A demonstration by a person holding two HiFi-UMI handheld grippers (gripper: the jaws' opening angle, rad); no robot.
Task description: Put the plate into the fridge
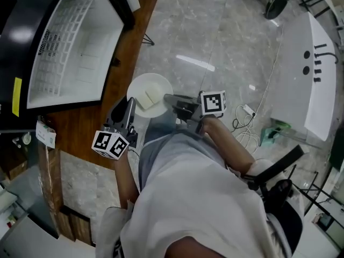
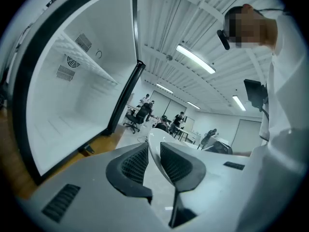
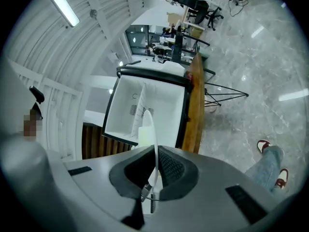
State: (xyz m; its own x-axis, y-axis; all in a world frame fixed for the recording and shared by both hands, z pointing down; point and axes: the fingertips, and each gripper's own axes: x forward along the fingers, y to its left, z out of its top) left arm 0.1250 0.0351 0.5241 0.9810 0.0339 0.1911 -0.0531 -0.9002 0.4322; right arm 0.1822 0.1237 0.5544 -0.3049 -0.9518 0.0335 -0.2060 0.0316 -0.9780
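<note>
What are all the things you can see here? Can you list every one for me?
fridge: one, white inside with a black frame, door open, on the table at upper left
table: one, brown wood, under the fridge
plate: one, white, between the two grippers, near the table's edge
block: one, pale, lying on the plate
cables: a tangle, white, on the grey floor at right
left gripper: one, dark with a black-and-white marker cube, shut on the plate's left rim
right gripper: one, dark with a black-and-white marker cube, shut on the plate's right rim
</note>
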